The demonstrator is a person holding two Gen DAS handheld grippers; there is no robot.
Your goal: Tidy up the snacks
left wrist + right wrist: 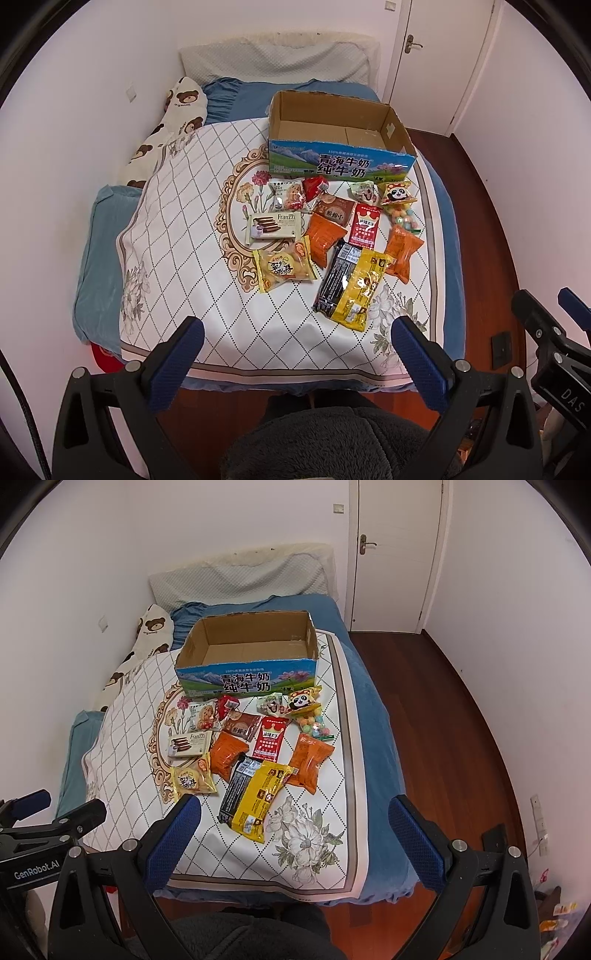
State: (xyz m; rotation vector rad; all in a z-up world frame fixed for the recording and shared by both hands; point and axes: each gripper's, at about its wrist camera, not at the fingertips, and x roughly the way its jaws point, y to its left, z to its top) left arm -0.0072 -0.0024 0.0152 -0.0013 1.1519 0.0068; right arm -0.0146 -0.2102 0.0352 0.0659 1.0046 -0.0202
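Several snack packets lie on a patterned cloth [177, 236] spread over the bed. Among them are a black-and-yellow bag [351, 282] [255, 797], a Franzzi biscuit box [275, 226] [189, 743], two orange packs [325, 238] [402, 253], a red sachet [366, 226] and a panda candy bag [399, 197]. An open, empty cardboard milk box [340, 164] [247, 679] stands behind them. My left gripper [300, 334] hovers open at the bed's near edge, holding nothing. My right gripper [295, 814] is also open and holding nothing, just short of the black-and-yellow bag.
A bear-print pillow [173, 122] and a white pillow [273, 61] lie at the bed's head by the wall. Wooden floor [443, 709] runs along the right side toward a white door [395, 554]. A dark fleece-clad lap [325, 443] is below the grippers.
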